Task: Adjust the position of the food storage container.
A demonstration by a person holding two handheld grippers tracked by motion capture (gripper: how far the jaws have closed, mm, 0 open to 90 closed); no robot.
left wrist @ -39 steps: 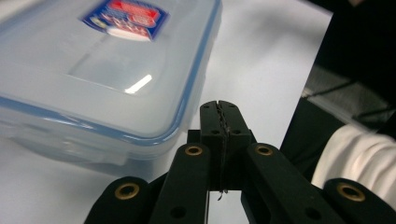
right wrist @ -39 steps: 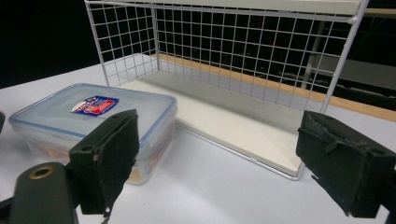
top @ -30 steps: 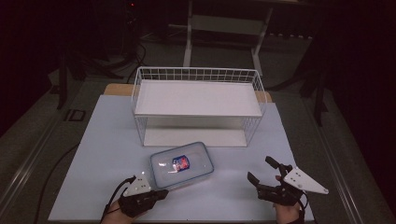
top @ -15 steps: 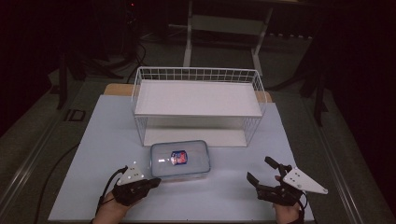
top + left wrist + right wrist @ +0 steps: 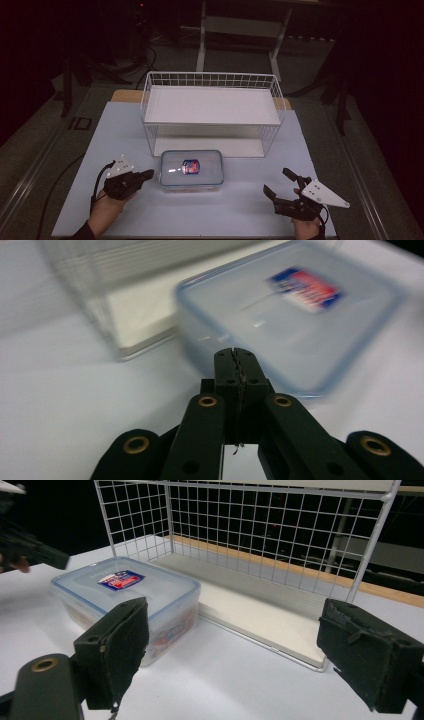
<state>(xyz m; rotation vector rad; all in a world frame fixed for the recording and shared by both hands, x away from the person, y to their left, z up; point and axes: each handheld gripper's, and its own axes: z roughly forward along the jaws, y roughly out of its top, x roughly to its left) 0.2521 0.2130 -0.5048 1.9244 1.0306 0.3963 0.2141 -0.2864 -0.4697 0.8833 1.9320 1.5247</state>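
While the clear lidded plastic container with a red-and-blue label [image 5: 191, 168] sits on the white table [image 5: 100, 140] just before the white wire rack [image 5: 210, 107], the left gripper [image 5: 148, 174], jaws pressed together, points at its left end, possibly touching. Right gripper [image 5: 279, 184] gapes wide, well apart.

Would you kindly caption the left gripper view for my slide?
Shut left hand-held gripper against the clear lidded container beside the white wire shelf.

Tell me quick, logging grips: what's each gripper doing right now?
Left gripper: closed, holding nothing, beside the container.
Right gripper: open, empty.
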